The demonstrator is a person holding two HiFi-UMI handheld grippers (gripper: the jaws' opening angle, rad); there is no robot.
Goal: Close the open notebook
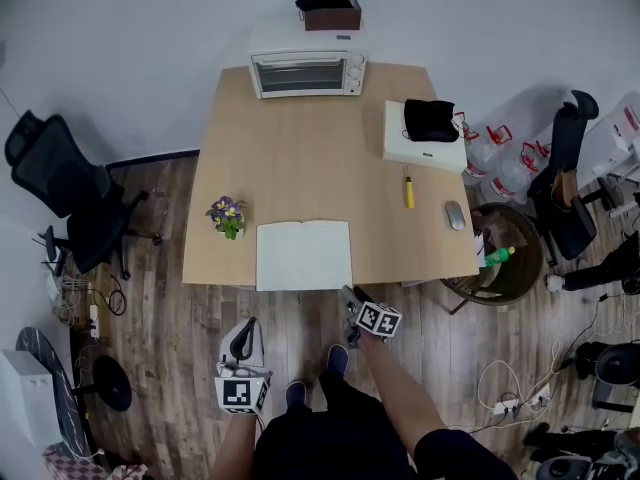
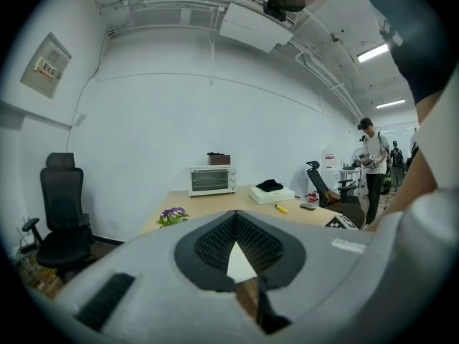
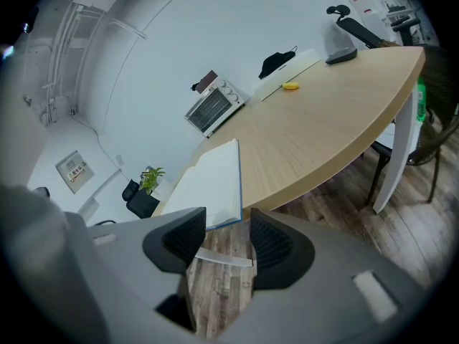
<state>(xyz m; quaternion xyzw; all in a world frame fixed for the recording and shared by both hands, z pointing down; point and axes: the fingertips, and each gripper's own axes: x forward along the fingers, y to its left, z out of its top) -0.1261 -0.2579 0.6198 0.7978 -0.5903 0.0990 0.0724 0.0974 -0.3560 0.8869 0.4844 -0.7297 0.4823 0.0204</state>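
white notebook (image 1: pixel 304 255) lies just above the right gripper (image 1: pixel 352 300), jaws wide and empty; left gripper (image 1: pixel 242 330), pinched together, farther below-left.

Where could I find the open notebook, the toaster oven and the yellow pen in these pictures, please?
open notebook (image 1: pixel 304 256): head view, middle of its white pages.
toaster oven (image 1: pixel 300 75): head view, on its glass door.
yellow pen (image 1: pixel 409 191): head view, middle of its barrel.
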